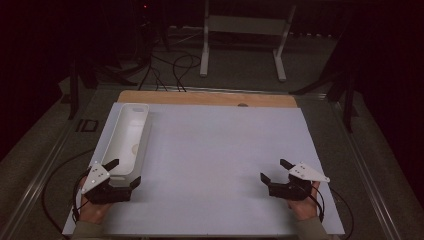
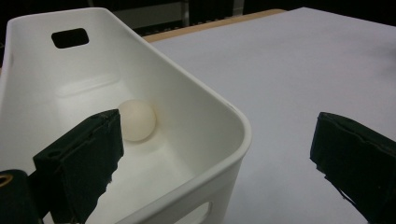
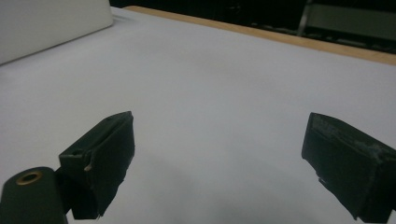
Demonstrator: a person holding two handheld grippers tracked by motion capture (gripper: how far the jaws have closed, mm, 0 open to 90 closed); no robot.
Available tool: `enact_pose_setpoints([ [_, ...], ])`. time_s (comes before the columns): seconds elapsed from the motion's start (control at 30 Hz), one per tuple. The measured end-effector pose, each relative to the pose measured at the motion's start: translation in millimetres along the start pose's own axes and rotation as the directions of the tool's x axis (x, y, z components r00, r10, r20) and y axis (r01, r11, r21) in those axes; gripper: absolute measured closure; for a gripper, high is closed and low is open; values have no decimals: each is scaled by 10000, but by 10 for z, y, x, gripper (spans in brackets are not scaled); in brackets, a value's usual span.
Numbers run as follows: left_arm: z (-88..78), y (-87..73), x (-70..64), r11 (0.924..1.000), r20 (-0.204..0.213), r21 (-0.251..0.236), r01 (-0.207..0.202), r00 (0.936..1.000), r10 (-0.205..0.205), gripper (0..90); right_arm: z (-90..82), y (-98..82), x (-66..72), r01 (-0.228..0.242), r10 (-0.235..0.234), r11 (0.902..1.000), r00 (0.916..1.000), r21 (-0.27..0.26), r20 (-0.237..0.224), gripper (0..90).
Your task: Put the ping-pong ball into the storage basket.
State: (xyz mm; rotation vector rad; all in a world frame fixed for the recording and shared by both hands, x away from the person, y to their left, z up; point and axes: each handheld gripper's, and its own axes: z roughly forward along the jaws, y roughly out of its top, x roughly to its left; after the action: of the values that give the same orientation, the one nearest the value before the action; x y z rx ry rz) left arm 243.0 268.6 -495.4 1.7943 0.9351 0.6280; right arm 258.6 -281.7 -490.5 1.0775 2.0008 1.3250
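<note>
Straddling the near end wall of the long white bin (image 1: 131, 131), the left gripper (image 1: 123, 173) stands wide open, gripping nothing. A white ball (image 2: 136, 119) sits inside the bin, beside one jaw. Far right, the right gripper (image 1: 275, 170) gapes empty over the white tabletop (image 1: 215, 150).

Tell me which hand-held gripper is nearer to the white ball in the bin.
Left. The left hand-held gripper straddles the near end wall of the white bin, with the white ball just beyond it. The right hand-held gripper is open far across the table.
</note>
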Motion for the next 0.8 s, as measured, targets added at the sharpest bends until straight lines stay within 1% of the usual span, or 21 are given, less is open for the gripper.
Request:
enact_pose_setpoints([
  [0.03,0,0,0,10000,0,0,0,10000,0,31,0,0,0,0,0,10000,10000,0,0,91],
  [0.07,0,1,-2,10000,-10,-1,8,10000,-8,30,-32,-20,12,11,-10,9997,10000,-249,51,91],
  [0.2,-3,2,0,10000,26,-37,82,10000,-82,24,-59,-36,18,-37,43,9991,9999,-421,139,90],
  [0.33,-2,4,4,9998,46,-64,207,9998,-207,12,-99,-26,29,25,-11,9977,9998,-677,208,91],
  [0.5,-1,6,4,9998,37,-56,201,9998,-201,2,-135,-31,35,31,-3,9964,9995,-847,331,90],
  [0.6,-3,7,6,9997,-28,-89,206,9998,-206,1,-155,-34,27,-56,91,9955,9993,-949,366,91],
  [0.8,-1,8,3,9998,-42,-70,184,9998,-184,0,-166,-37,30,-15,46,9955,9995,-948,324,91],
])
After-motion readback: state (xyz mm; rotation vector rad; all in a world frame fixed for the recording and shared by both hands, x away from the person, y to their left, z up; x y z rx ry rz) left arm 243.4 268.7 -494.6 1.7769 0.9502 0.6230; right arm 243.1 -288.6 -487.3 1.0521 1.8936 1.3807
